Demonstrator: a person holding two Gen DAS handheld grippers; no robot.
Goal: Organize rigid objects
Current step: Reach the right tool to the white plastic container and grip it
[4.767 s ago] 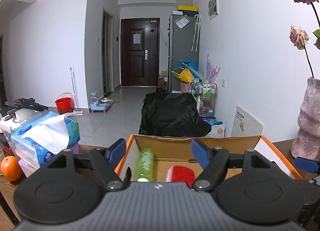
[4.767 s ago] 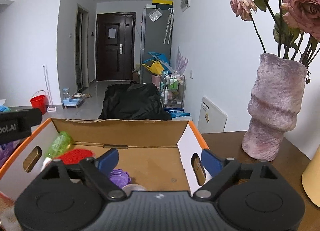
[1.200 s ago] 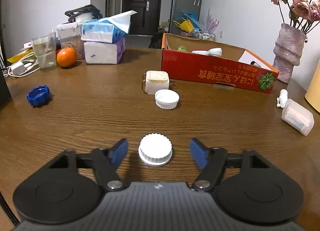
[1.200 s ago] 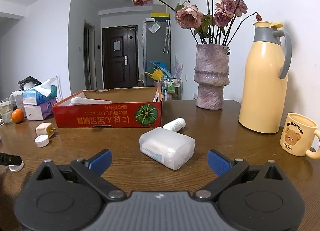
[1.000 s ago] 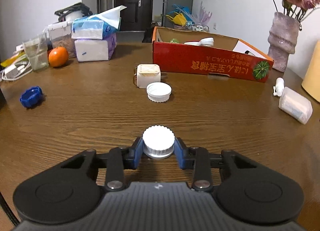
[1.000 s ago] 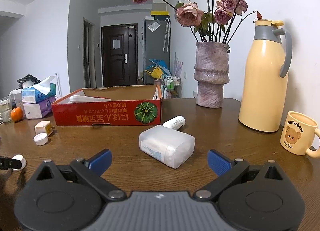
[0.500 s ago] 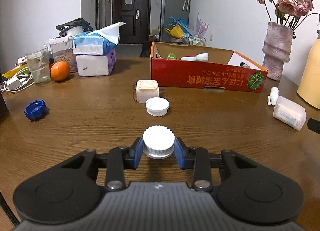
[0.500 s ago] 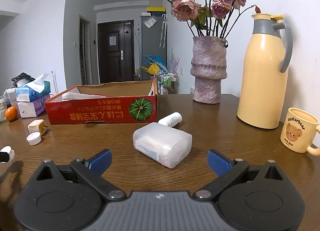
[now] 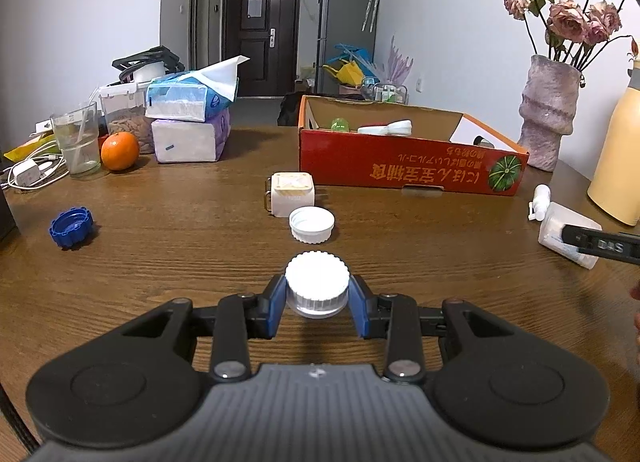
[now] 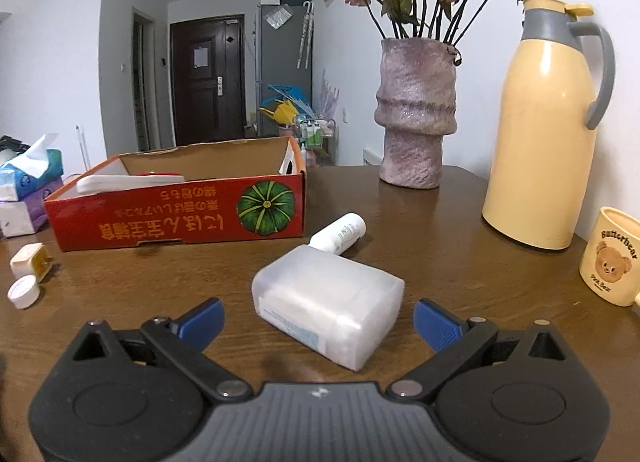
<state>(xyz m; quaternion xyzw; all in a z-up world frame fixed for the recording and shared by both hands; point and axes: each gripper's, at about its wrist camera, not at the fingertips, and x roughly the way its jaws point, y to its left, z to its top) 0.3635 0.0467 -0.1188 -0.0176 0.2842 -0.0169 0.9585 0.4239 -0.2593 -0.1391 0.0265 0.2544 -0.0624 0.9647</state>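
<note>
My left gripper (image 9: pixel 317 302) is shut on a white ribbed cap (image 9: pixel 317 282), held a little above the wooden table (image 9: pixel 168 230). Beyond it lie another white cap (image 9: pixel 311 224) turned open side up, a cream plug adapter (image 9: pixel 291 193) and a blue cap (image 9: pixel 71 228) at the left. The red cardboard box (image 9: pixel 404 170) stands farther back with a few items inside. In the right wrist view my right gripper (image 10: pixel 319 324) is open, its blue pads on either side of a frosted plastic box (image 10: pixel 328 308) without touching it. A small white bottle (image 10: pixel 339 239) lies just behind that box.
A purple vase (image 10: pixel 416 118) with dried roses, a yellow thermos jug (image 10: pixel 544 134) and a bear mug (image 10: pixel 610 256) stand at the right. Tissue packs (image 9: pixel 188 118), an orange (image 9: pixel 120 150), a glass (image 9: pixel 78 144) and a charger with cables (image 9: pixel 30 174) crowd the far left.
My left gripper closed on the white ribbed cap and lifted it slightly. My right gripper moved forward, so the frosted box now sits between its open fingers.
</note>
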